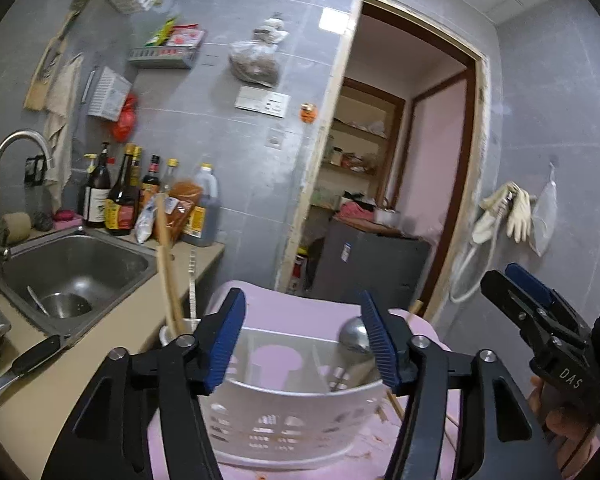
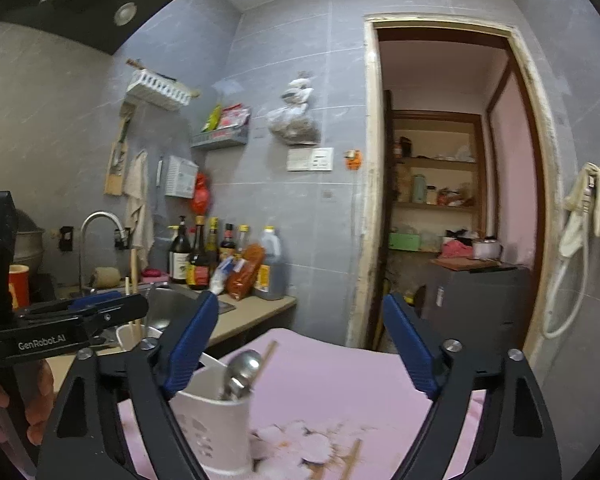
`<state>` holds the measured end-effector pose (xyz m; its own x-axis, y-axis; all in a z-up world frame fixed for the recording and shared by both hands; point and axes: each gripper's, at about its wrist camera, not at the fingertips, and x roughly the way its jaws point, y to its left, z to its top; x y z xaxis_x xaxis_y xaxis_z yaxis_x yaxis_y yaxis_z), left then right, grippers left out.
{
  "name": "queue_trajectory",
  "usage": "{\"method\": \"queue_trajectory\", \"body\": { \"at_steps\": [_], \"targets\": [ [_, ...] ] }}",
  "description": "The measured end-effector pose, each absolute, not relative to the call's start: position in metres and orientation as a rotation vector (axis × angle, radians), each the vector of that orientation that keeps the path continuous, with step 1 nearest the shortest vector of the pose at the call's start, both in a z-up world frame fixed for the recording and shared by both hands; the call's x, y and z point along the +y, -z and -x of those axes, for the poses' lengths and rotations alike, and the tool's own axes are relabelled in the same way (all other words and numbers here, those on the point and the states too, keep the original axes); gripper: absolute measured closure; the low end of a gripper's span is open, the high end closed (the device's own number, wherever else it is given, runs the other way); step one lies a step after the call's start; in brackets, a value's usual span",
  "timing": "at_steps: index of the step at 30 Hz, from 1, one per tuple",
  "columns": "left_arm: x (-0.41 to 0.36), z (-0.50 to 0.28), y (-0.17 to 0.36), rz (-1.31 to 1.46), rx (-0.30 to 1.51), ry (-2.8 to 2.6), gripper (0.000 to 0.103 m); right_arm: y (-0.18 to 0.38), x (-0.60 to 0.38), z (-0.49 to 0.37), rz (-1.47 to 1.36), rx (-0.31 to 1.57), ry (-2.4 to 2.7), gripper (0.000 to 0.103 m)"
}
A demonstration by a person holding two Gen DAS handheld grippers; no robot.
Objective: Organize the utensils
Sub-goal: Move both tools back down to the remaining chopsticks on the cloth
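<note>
Utensils sit mostly sorted: chopsticks (image 1: 168, 264) in a cup at left, a spoon (image 1: 354, 336) in the white holder (image 1: 284, 408) on the pink cloth (image 1: 284, 308), one loose chopstick (image 2: 354, 460) near right. Both the left gripper (image 1: 302, 340) and right gripper (image 2: 300, 344) hover with fingers apart and empty. Bumping the light holder could tip it, and the thin stick may slip on the cloth.

The white perforated plastic utensil caddy (image 1: 284, 412) looked smooth and matt, with a glossy steel spoon (image 1: 354, 336) at two o'clock inside it. It sat on a pink matt cloth-like tabletop (image 2: 340, 380). The brushed stainless-steel sink (image 1: 76, 268) shone dully at ten o'clock.

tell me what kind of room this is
Most likely a small home kitchen: a steel sink with a curved faucet, sauce and oil bottles lined up on the counter, and a white utensil caddy holding a metal spoon.
</note>
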<state>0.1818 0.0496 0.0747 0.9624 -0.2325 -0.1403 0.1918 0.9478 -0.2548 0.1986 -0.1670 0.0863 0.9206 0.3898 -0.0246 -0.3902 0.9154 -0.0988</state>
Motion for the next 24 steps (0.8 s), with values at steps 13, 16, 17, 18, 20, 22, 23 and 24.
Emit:
{"method": "queue_trajectory", "body": {
  "at_steps": [13, 16, 17, 18, 20, 22, 23, 24],
  "targets": [
    [-0.011, -0.174, -0.066, 0.191, 0.205, 0.310, 0.006, -0.069, -0.240, -0.171, 0.070, 0.057, -0.265, 0.000],
    [-0.022, -0.174, -0.062, 0.185, 0.219, 0.328, 0.005, -0.064, -0.255, -0.168, 0.062, 0.076, -0.240, 0.000],
    [-0.026, -0.175, -0.061, 0.179, 0.230, 0.335, 0.005, -0.062, -0.260, -0.167, 0.060, 0.085, -0.231, 0.000],
    [-0.030, -0.176, -0.059, 0.171, 0.239, 0.341, 0.005, -0.060, -0.264, -0.167, 0.057, 0.095, -0.224, 0.000],
    [-0.036, -0.176, -0.057, 0.155, 0.249, 0.350, 0.005, -0.057, -0.271, -0.168, 0.054, 0.121, -0.211, 0.000],
    [-0.043, -0.177, -0.053, 0.136, 0.261, 0.361, 0.005, -0.052, -0.278, -0.169, 0.058, 0.146, -0.191, 0.000],
    [-0.047, -0.177, -0.051, 0.124, 0.270, 0.366, 0.005, -0.050, -0.281, -0.169, 0.061, 0.159, -0.182, 0.000],
    [-0.050, -0.177, -0.049, 0.117, 0.278, 0.369, 0.005, -0.047, -0.283, -0.169, 0.063, 0.169, -0.177, 0.000]
  ]
}}
